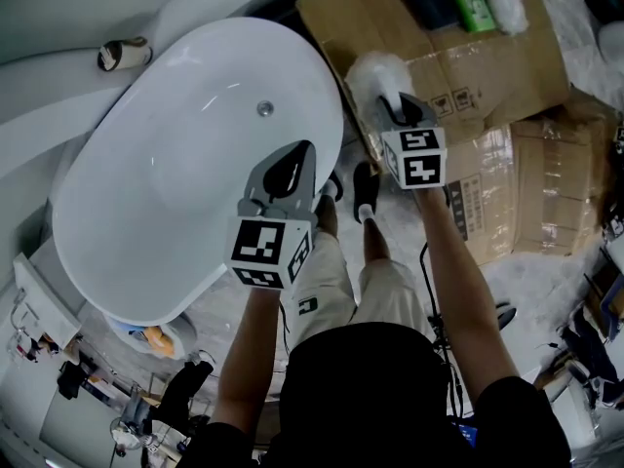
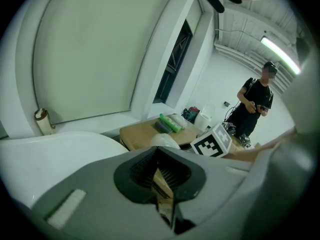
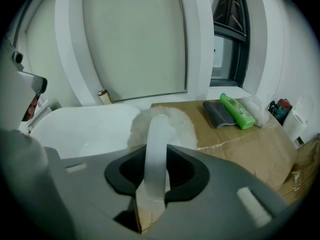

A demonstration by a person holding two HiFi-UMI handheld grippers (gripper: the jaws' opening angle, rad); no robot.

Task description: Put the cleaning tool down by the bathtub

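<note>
A green bottle (image 3: 236, 111) and grey pad (image 3: 218, 114) lie touching on cardboard (image 3: 240, 146); a person (image 2: 255, 106) stands beyond.

Both arms outstretched; left gripper (image 1: 291, 168) closed, right gripper (image 1: 399, 106) clamped.

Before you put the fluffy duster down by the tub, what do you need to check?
1. Right hand-held gripper holds the duster: ok, jaws clamp its handle.
2. Bare cardboard beside the tub to land on: ok.
3. Green bottle out of the way: ok, farther along the cardboard.
4. Left hand-held gripper empty: ok, jaws together, over the tub.
5. Duster touching the cardboard: cannot tell.
</note>
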